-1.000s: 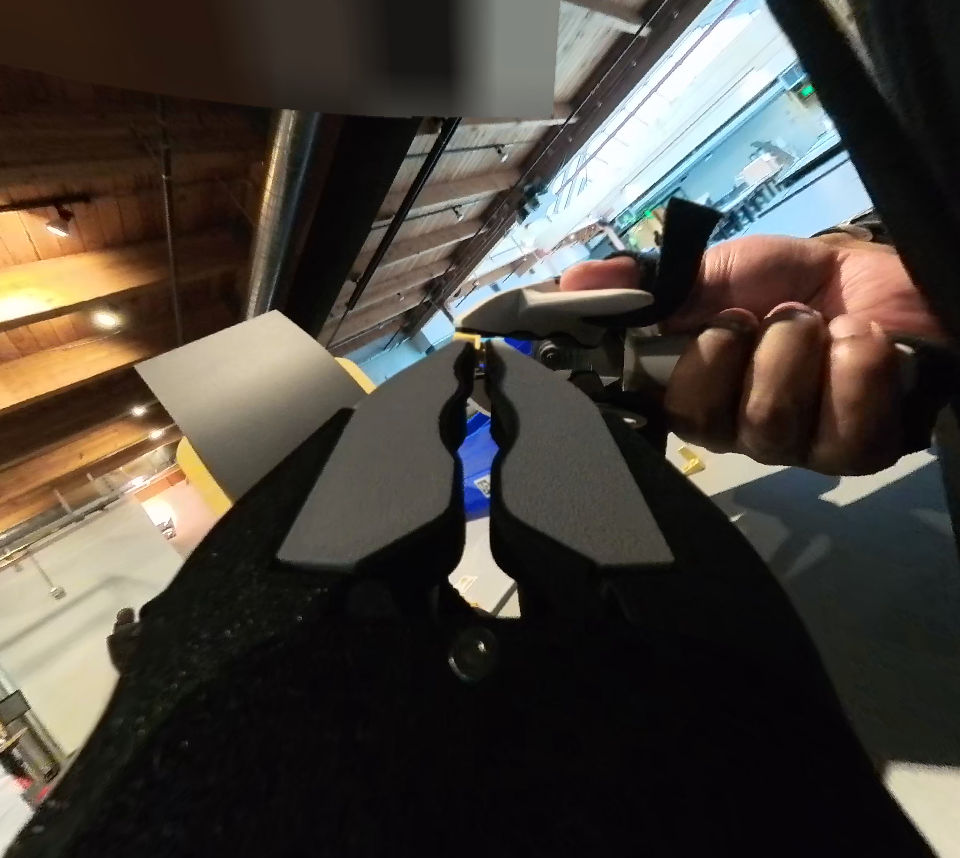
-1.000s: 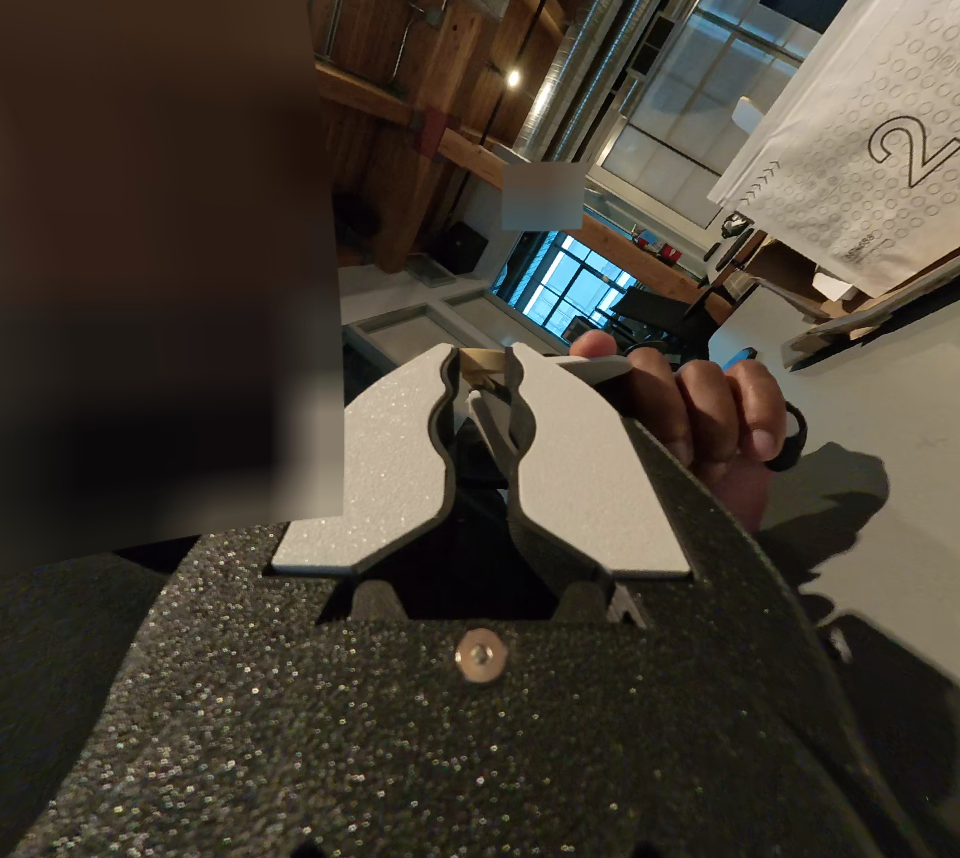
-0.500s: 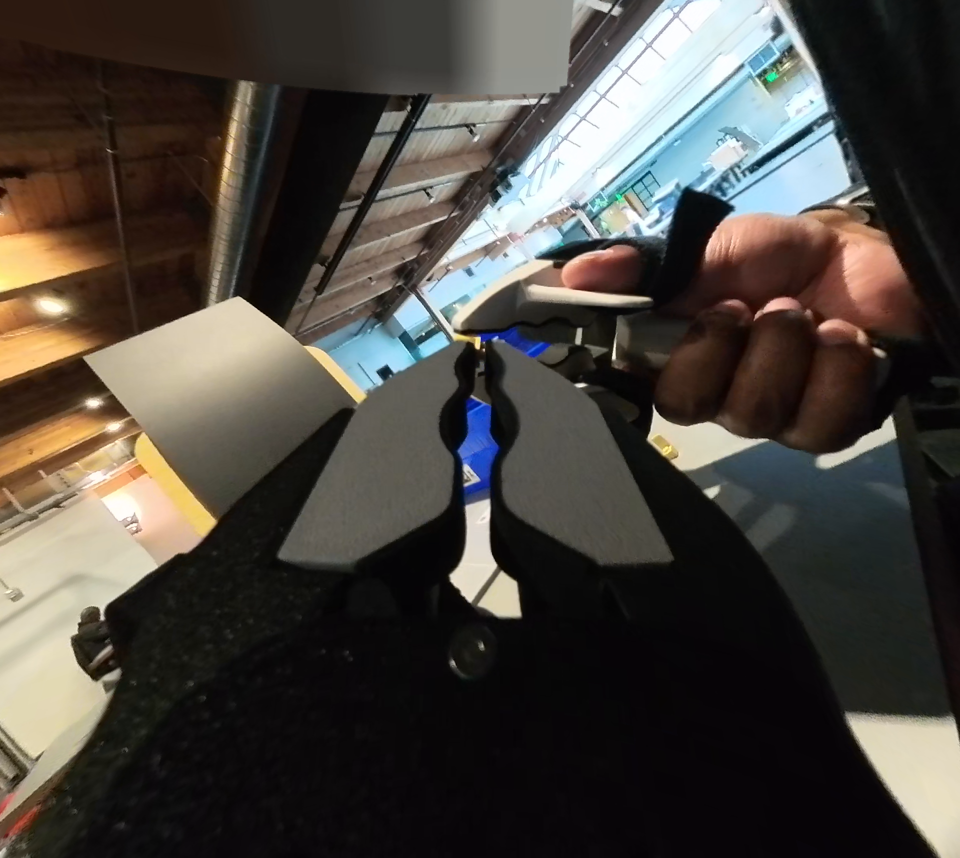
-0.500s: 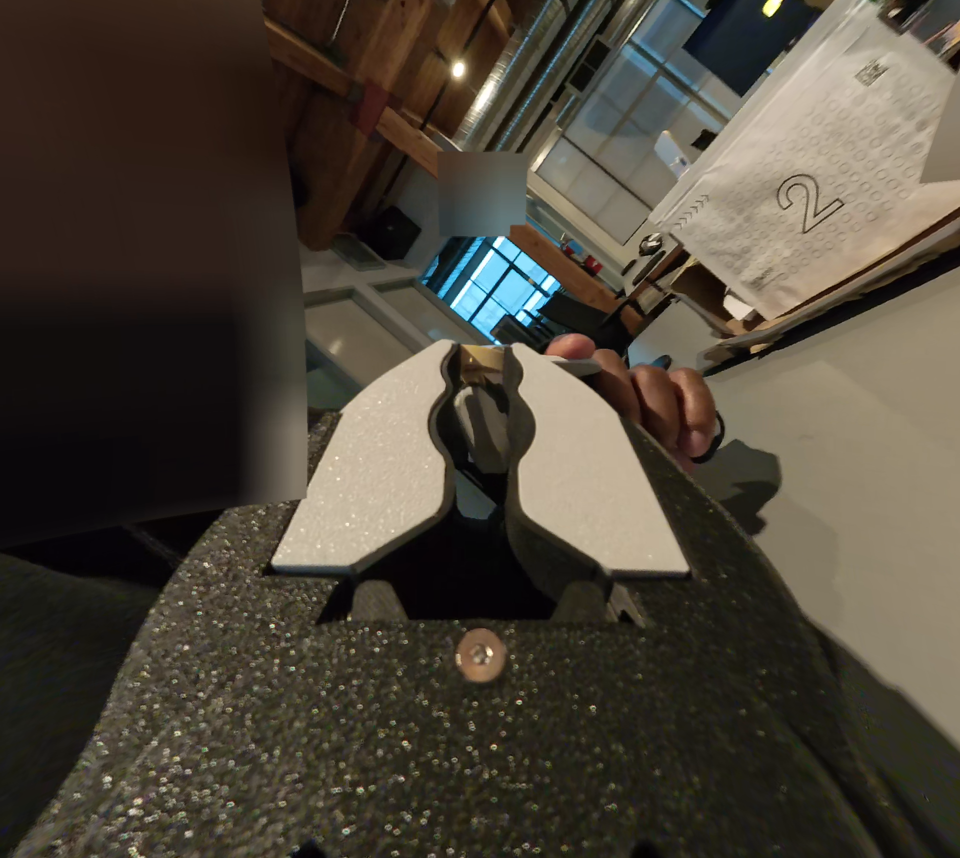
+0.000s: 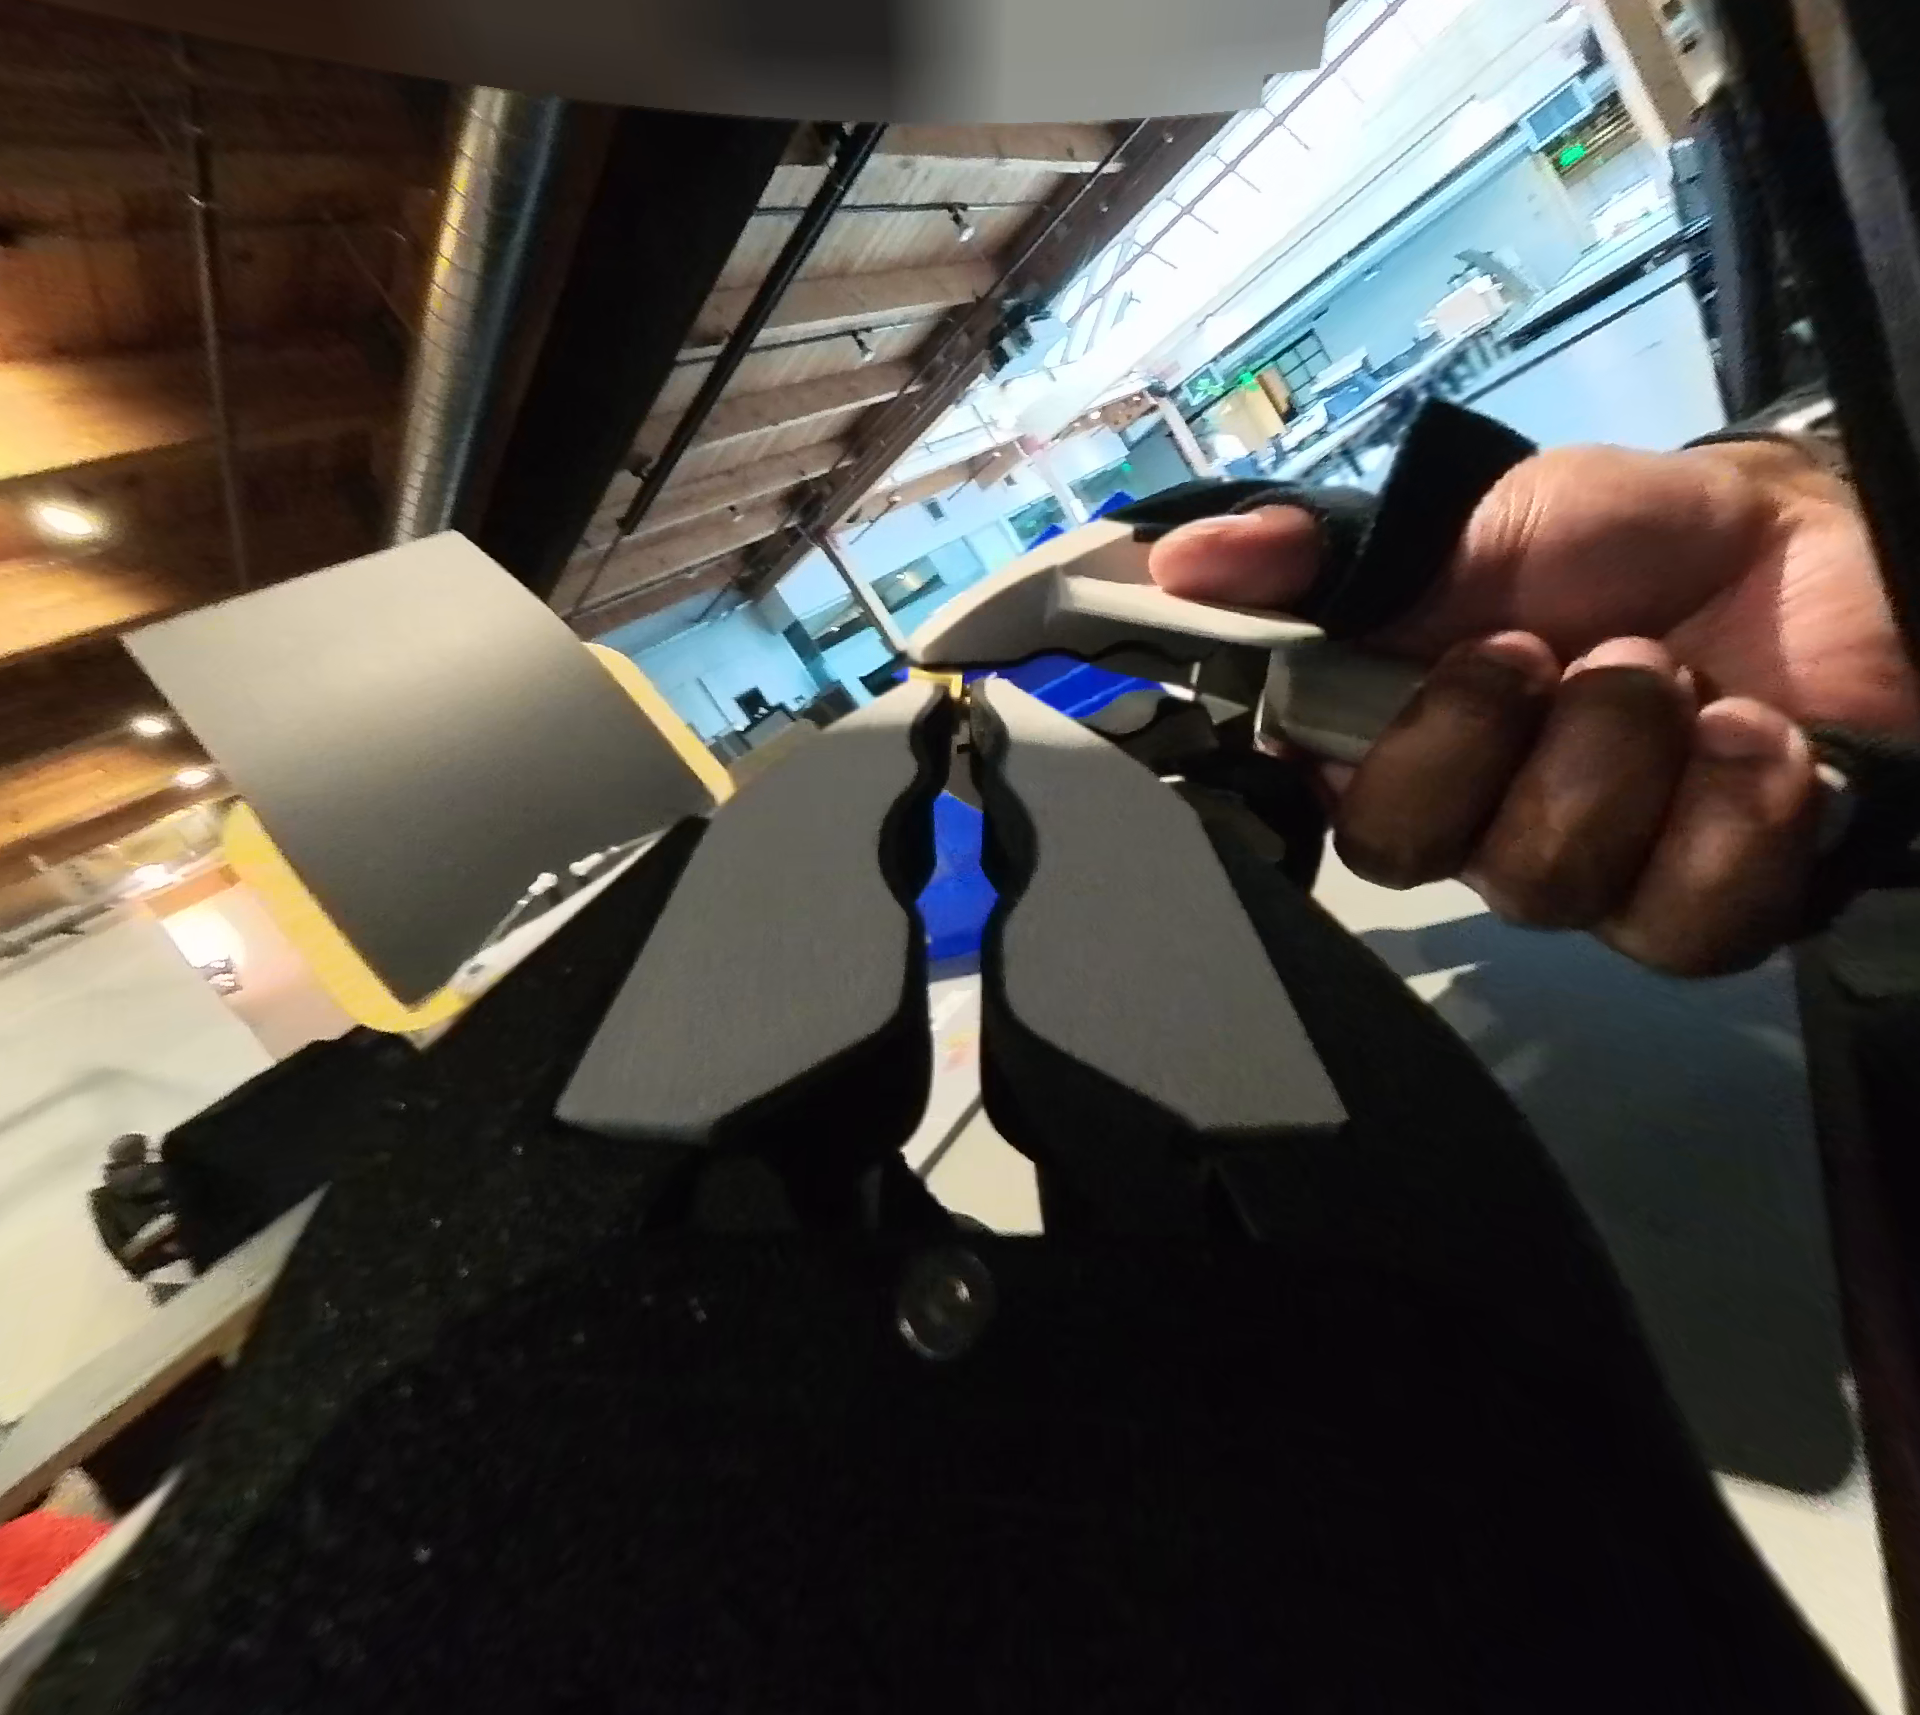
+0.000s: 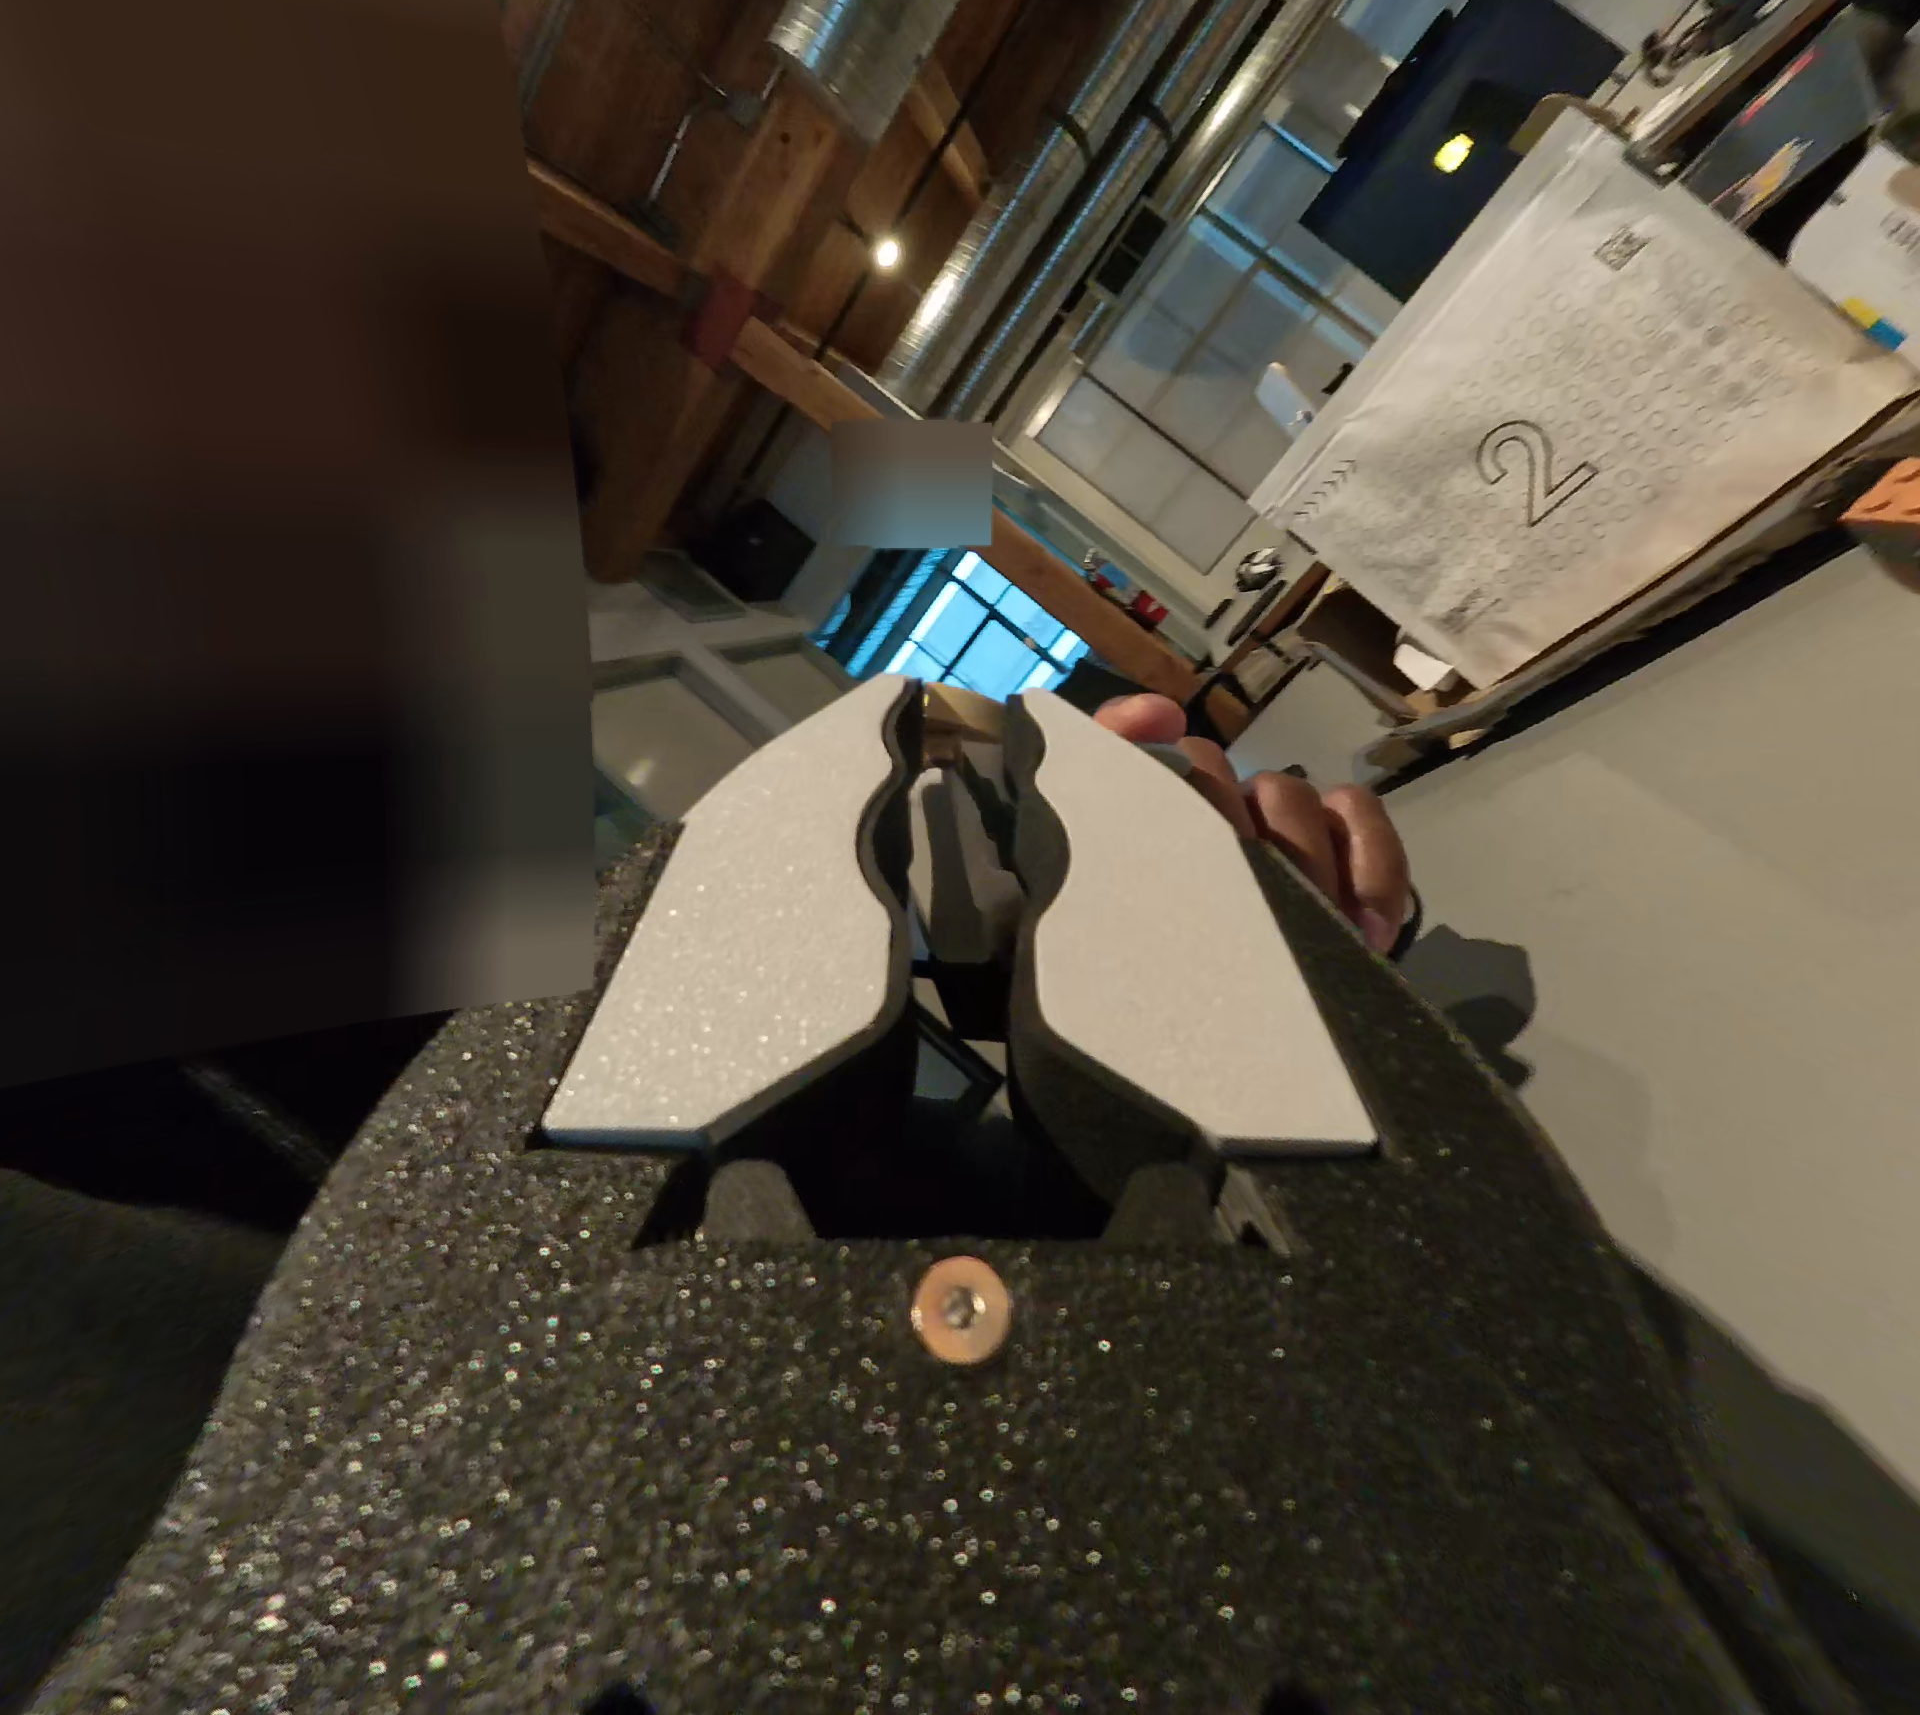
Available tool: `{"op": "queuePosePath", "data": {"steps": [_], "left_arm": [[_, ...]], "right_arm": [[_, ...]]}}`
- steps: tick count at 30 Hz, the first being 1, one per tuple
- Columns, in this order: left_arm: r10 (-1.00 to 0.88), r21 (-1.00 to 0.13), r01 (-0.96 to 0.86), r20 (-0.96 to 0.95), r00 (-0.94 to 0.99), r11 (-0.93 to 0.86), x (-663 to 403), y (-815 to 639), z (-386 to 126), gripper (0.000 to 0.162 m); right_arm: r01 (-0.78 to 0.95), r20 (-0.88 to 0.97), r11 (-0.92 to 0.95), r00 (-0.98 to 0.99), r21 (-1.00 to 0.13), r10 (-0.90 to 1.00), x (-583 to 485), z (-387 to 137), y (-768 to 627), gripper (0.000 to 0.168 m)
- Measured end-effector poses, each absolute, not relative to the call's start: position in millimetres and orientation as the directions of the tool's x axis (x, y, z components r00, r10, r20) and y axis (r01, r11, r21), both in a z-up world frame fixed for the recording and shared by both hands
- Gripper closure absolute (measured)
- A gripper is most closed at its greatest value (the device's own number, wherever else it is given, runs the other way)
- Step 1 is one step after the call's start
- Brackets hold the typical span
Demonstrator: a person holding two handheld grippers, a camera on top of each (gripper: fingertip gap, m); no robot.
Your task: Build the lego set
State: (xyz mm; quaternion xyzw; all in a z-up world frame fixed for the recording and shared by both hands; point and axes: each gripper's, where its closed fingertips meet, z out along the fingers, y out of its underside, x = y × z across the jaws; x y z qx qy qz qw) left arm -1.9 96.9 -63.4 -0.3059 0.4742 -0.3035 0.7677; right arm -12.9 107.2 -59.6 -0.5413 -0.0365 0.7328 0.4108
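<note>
Tan lego piece (image 6: 954,713) sits pinched at the right gripper (image 6: 961,720) tips; the left gripper (image 5: 957,715) meets it, fingers nearly closed. White numbered bag (image 6: 1579,460) upper right, on the worktop (image 6: 1714,886).

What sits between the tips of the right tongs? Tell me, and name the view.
A small tan piece, pinched between the tips of the right tongs. The right wrist view shows it most plainly.

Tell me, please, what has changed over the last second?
Both grippers tilted together, so the white bag slid down-left in the right view. Unchanged: right gripper shut on the small tan piece, tip to tip with the shut left gripper.
</note>
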Motion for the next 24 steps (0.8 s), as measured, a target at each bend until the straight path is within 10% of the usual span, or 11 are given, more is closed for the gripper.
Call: {"op": "queuePosePath", "data": {"steps": [24], "left_arm": [[-0.757,-0.807,0.041,-0.534,0.377,0.589,26.5,99.1,-76.9,0.160]], "right_arm": [[-0.584,-0.890,-0.683,0.176,-0.438,0.420,-12.6,-124.5,125.7,0.168]]}}
